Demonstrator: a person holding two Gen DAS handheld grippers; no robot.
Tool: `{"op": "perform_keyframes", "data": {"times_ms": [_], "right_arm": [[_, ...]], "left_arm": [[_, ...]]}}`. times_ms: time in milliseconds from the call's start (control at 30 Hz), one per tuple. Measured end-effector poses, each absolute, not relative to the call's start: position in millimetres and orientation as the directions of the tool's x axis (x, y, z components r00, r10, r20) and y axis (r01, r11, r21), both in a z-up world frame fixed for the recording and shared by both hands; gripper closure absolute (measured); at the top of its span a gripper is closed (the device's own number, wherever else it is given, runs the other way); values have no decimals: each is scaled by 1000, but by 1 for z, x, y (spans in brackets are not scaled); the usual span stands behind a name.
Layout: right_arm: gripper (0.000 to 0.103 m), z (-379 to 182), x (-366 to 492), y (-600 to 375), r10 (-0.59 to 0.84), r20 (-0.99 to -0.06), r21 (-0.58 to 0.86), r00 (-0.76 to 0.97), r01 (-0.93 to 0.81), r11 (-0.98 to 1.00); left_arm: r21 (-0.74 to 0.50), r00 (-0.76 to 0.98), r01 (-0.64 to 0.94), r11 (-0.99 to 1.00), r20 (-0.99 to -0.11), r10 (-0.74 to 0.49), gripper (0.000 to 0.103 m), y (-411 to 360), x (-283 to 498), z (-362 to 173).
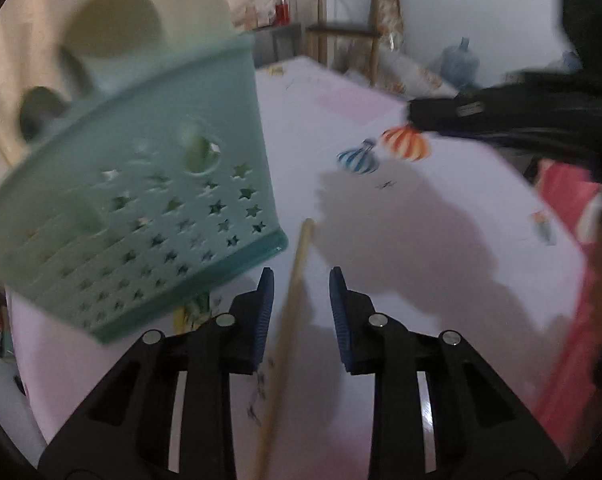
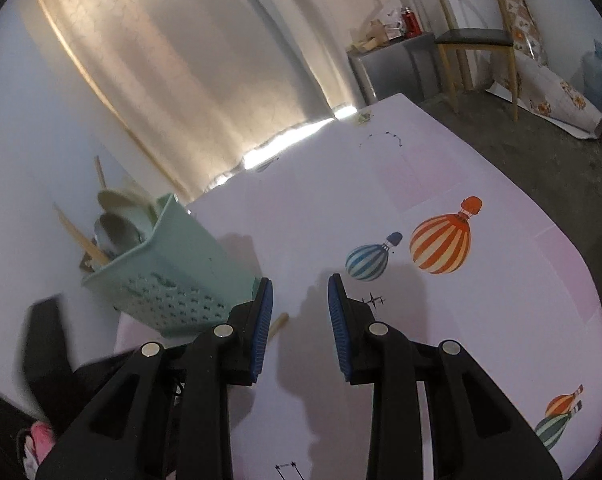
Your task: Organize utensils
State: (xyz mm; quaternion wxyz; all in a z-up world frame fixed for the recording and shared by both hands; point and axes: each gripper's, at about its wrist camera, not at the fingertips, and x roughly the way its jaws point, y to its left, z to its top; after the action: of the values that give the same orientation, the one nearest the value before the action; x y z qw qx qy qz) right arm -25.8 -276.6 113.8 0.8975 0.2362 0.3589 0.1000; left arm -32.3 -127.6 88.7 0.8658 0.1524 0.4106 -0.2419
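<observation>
A teal basket (image 1: 141, 216) with star-shaped holes stands at the left of the table, blurred, with pale spoons and ladles (image 1: 113, 24) sticking out of it. A wooden utensil handle (image 1: 289, 320) lies on the table beside the basket and runs between the fingers of my left gripper (image 1: 301, 272), which is open; the pads do not touch it. My right gripper (image 2: 299, 280) is open over the table with nothing between its fingers. In the right wrist view the basket (image 2: 169, 276) is at the left and the handle's tip (image 2: 280, 323) shows by the left finger.
The table (image 2: 481, 320) wears a pale pink cloth printed with striped balloons (image 2: 441, 244). A wooden chair (image 2: 477, 36), a grey cabinet (image 2: 397, 68) and a blue water jug (image 2: 599, 76) stand beyond its far edge. Curtains hang behind the basket. A dark sleeve (image 1: 581, 92) fills the right side.
</observation>
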Motion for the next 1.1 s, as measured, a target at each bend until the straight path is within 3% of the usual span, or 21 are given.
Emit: {"op": "perform_keyframes", "data": {"times_ms": [133,167,233,367,533,700,933,1100], "right_arm": [[74,116,-31,-278,358,-597,491,718,-26,871],[74,116,-29,-277,360,-600,489,714,-29,872],[74,114,-30,-275,363,-603,488,711,-31,872],[74,110,-30,-275,384,-600,510,702,-35,860],[74,120,-34,-273,401,-574,513,714,-67,855],[74,155,-44,-265,419,-495,497,761,-147,855],[74,183,-45,-249,454,-425,504,783,-212,837],[74,181,-40,-238,457,-445,492,770,-216,843]], "left_arm": [[-44,431,564,825,-836,-340,80,-131,-8,74],[-41,424,562,826,-843,-330,92,-132,-6,73],[-50,414,552,832,-850,-326,99,-133,-2,73],[-31,488,509,860,-813,-318,99,-110,-18,84],[-287,584,445,848,-625,-518,99,-41,-49,155],[-293,771,405,866,-400,-496,99,14,-71,239],[-231,971,160,960,-138,-195,99,46,-21,287],[-301,990,64,951,-99,-98,99,52,40,263]]}}
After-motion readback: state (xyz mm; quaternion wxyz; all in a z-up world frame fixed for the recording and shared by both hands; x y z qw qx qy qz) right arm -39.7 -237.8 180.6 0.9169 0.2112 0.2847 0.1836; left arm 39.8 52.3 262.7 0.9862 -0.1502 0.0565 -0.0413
